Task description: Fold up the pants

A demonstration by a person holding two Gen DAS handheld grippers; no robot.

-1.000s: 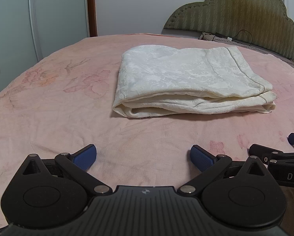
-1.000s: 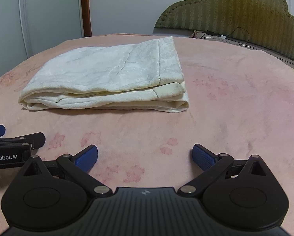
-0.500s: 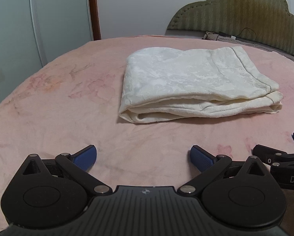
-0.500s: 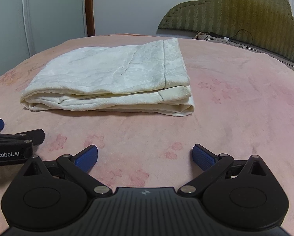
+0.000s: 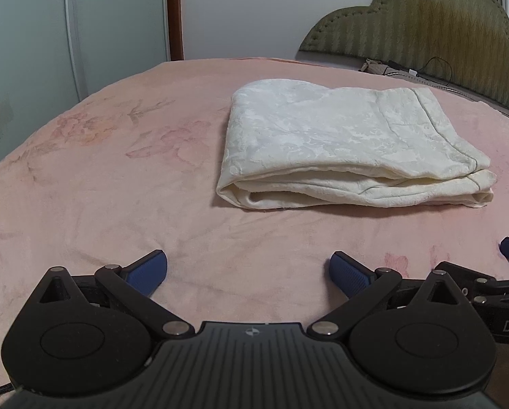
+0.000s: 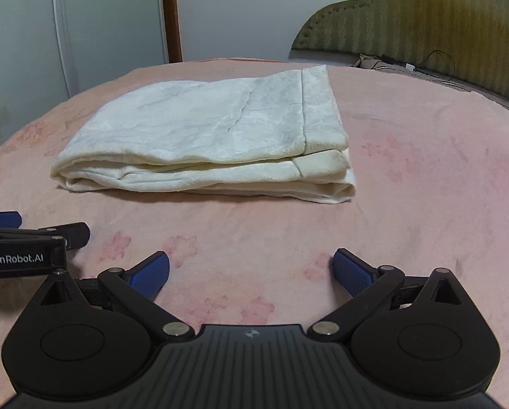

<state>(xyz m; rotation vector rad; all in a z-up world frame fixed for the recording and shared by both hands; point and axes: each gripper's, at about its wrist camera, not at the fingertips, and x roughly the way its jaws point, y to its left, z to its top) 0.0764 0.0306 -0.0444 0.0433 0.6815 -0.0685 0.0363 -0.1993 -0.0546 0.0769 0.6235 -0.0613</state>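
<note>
Cream-white pants [image 5: 350,150] lie folded into a flat stack on the pink bedspread [image 5: 101,177], right of centre in the left wrist view. The same pants [image 6: 213,139] sit left of centre in the right wrist view, hem band on the right. My left gripper [image 5: 248,269] is open, well short of the stack, with nothing between its blue pads. The right gripper [image 6: 251,271] is open too, also short of the stack and holding nothing. Each gripper shows at the edge of the other's view: the right one [image 5: 499,279] and the left one [image 6: 22,238].
A padded olive headboard [image 5: 435,30] rises at the far right, with a cable and small items [image 5: 407,71] at its foot. Pale wardrobe doors [image 5: 33,44] and a brown post [image 5: 174,13] stand beyond the bed's left edge. Bare bedspread surrounds the pants.
Both grippers have tilted slightly, so the folded pants sit a little lower and farther right in each view. The pants themselves have not moved. Both stay open.
</note>
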